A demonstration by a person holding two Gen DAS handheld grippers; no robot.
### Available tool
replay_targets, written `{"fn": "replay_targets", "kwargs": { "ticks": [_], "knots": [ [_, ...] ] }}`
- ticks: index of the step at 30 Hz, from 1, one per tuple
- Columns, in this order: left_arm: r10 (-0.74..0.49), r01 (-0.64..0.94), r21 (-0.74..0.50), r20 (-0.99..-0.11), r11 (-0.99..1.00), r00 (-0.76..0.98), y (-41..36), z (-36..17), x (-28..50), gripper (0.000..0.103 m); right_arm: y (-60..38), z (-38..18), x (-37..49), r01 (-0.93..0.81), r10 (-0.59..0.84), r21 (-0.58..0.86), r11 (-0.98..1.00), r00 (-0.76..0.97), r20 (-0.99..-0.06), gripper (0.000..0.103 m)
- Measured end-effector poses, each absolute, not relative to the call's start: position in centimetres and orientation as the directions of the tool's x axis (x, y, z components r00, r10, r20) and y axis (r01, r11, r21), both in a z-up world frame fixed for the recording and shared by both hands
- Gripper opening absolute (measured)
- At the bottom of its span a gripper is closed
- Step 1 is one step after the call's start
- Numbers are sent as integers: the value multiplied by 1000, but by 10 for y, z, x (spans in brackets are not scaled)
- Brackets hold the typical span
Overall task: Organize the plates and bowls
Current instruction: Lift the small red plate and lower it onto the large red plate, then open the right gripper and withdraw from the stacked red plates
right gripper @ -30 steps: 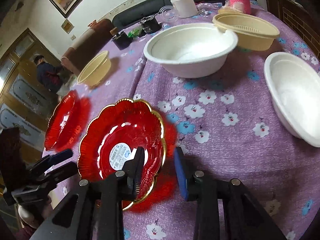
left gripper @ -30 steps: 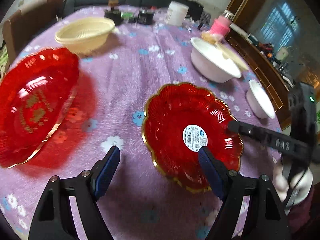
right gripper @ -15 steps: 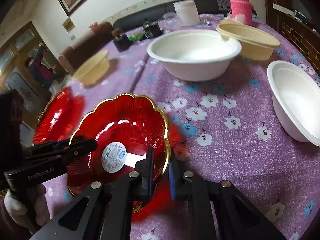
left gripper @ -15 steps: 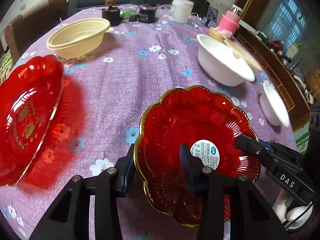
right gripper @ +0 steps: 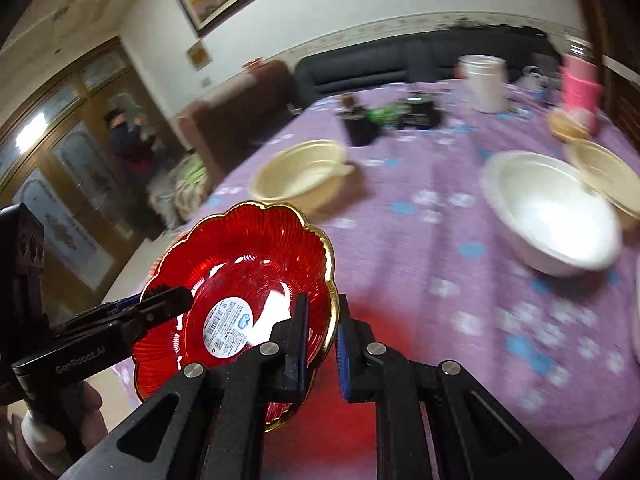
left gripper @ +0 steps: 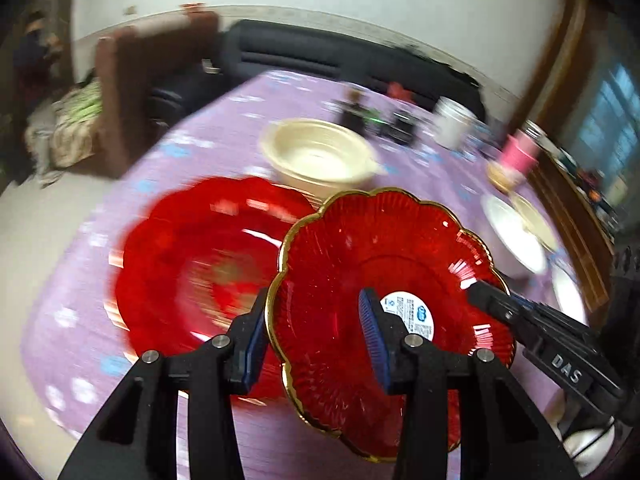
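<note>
A red scalloped plate with a gold rim and a white sticker is held off the table by both grippers. My left gripper is shut on its near-left rim. My right gripper is shut on the opposite rim and shows in the left wrist view. The left gripper shows in the right wrist view. A second, larger red plate lies on the purple tablecloth, just left of and below the held plate.
A cream bowl sits behind the plates. A white bowl and another cream bowl stand to the right. A white jar, a pink bottle and dark items stand at the back.
Both grippers closed on the scalloped plate's rim, lifted it off the table and carried it left toward the larger red plate.
</note>
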State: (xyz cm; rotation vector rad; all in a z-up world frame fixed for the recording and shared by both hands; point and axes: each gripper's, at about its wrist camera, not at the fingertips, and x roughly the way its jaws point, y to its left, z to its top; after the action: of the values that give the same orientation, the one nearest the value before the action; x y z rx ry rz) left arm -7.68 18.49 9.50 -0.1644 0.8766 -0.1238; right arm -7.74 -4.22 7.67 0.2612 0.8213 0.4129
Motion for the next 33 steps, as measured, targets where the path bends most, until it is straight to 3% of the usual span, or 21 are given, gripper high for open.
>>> {"fn": "replay_targets", "kwargs": {
  "ticks": [7, 12, 15, 23, 26, 29, 31, 33],
  "knots": [
    [-95, -123, -197, -819, 973, 566, 256, 57, -34, 41, 44, 63, -25, -314, 480, 364, 877, 536, -694, 14],
    [-64, -131, -161, -833, 978, 550, 264, 40, -22, 42, 64, 39, 1, -299, 451, 341, 891, 503, -738, 14],
    [-69, -129, -172, -819, 977, 569, 267, 43, -21, 50, 71, 30, 8, -301, 459, 350, 887, 494, -738, 14],
    [-90, -119, -195, -806, 973, 585, 270, 49, -28, 59, 88, 30, 0, -346, 378, 203, 916, 576, -725, 22],
    [22, -122, -61, -810, 991, 586, 257, 51, -29, 59, 98, 31, -9, -368, 336, 116, 923, 619, -710, 28],
    [193, -158, 118, -748, 980, 636, 241, 61, -35, 59, 106, 30, -14, -367, 283, 31, 930, 659, -697, 30],
    [230, -175, 151, -721, 973, 654, 237, 68, -39, 59, 110, 30, -18, -370, 270, 2, 929, 675, -686, 33],
    [187, -157, 109, -718, 982, 670, 237, 77, -45, 59, 105, 31, -20, -356, 266, 1, 934, 694, -669, 33]
  ]
}}
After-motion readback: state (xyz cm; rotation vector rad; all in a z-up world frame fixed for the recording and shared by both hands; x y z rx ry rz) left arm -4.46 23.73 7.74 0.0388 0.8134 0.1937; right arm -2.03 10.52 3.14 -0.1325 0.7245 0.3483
